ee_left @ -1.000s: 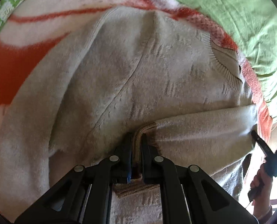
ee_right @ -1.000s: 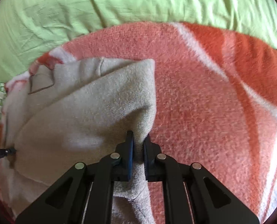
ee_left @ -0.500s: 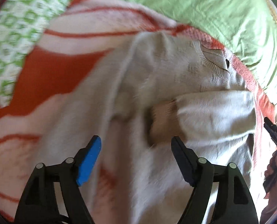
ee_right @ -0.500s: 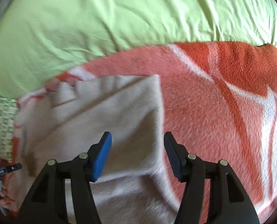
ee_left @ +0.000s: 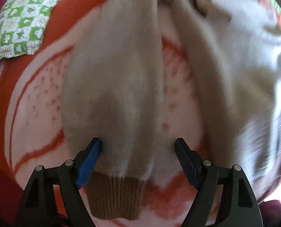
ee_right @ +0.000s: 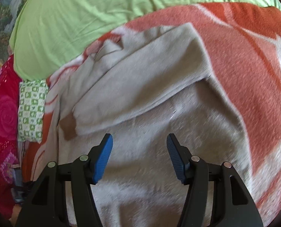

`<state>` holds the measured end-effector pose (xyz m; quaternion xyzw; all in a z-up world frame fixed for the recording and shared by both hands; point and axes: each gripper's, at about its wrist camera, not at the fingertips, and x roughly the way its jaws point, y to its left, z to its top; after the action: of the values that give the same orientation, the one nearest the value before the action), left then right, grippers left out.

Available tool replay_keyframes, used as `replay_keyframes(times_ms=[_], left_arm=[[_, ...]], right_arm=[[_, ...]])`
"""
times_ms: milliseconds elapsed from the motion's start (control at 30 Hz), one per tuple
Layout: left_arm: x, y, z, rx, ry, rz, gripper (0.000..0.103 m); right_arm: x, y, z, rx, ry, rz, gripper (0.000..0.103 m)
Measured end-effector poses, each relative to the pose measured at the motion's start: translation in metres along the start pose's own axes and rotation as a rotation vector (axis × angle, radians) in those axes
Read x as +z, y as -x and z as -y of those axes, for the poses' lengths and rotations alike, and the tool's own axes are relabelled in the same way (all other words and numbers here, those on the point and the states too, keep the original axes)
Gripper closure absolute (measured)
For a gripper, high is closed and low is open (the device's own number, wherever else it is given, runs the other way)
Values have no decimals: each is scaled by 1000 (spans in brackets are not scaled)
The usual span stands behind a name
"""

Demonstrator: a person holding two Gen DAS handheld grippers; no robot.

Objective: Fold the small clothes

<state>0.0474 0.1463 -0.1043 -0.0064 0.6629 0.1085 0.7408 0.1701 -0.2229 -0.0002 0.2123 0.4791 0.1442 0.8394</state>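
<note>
A beige knit sweater (ee_right: 149, 141) lies on an orange-and-white blanket (ee_right: 254, 66). One sleeve (ee_right: 140, 87) is folded across its body, its brown cuff (ee_right: 68, 125) at the left. In the left wrist view the other sleeve (ee_left: 117, 75) lies stretched out, its brown ribbed cuff (ee_left: 113, 198) near the camera. My left gripper (ee_left: 138, 147) is open and empty, its jaws straddling this sleeve just above the cuff. My right gripper (ee_right: 139, 143) is open and empty over the sweater's body.
A light green sheet (ee_right: 83, 19) covers the bed beyond the blanket. A green-and-white patterned cloth (ee_left: 21, 19) lies at the left, also in the right wrist view (ee_right: 31, 109). A red floral fabric (ee_right: 2, 113) is at the far left.
Both grippers let go of the folded sleeve and opened. The left gripper moved to the other sleeve's cuff end. The right gripper drew back over the sweater's body.
</note>
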Motion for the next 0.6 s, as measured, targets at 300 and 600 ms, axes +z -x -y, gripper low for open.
replay_keyframes(times_ms=[300, 600], left_arm=[[-4, 23, -35, -69, 97, 79, 96], [38, 129, -37, -438, 156, 219, 97]], right_arm=[[-14, 17, -17, 7, 44, 23, 43], [-17, 32, 7, -19, 12, 44, 43]])
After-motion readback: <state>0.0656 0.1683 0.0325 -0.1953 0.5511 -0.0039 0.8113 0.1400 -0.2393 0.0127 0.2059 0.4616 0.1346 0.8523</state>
